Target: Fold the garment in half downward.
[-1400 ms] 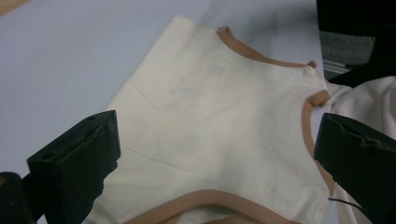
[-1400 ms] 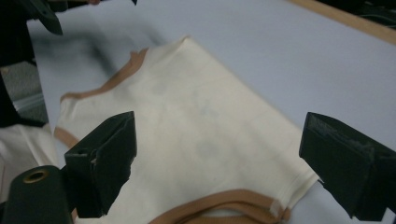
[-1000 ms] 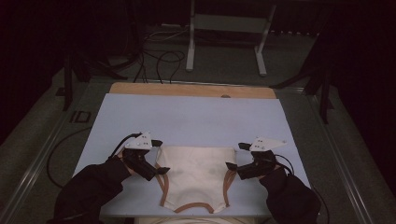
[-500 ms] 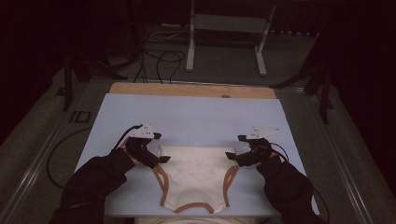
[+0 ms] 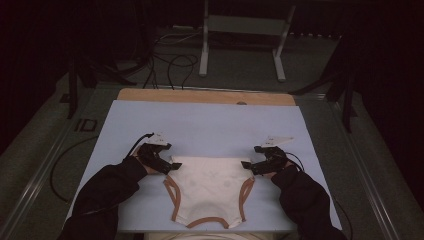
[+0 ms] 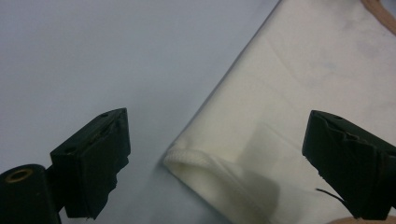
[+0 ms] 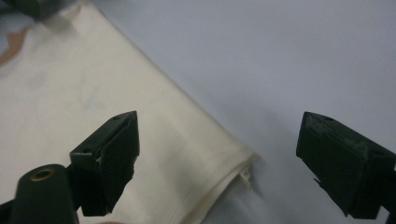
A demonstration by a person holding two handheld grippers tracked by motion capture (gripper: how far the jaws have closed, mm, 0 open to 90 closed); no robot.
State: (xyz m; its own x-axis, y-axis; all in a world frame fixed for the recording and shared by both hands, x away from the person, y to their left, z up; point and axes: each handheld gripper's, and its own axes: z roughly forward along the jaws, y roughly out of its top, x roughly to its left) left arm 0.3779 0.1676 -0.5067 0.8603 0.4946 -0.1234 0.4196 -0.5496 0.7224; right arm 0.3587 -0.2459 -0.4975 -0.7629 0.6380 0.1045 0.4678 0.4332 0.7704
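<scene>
On the pale blue surface [image 5: 210, 122] we see one cream garment [image 5: 207, 187] between two tools: our left hand-held gripper [image 5: 167, 165], jaws wide but just closing slightly, straddles its left corner; our right hand-held gripper [image 5: 248, 166] gapes around the right corner.

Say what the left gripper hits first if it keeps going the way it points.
Likely the corner of the garment, which lies on the mat between the open jaws of the left gripper, which have just been closing slightly. Depth is hard to judge; one jaw may meet bare mat first.
</scene>
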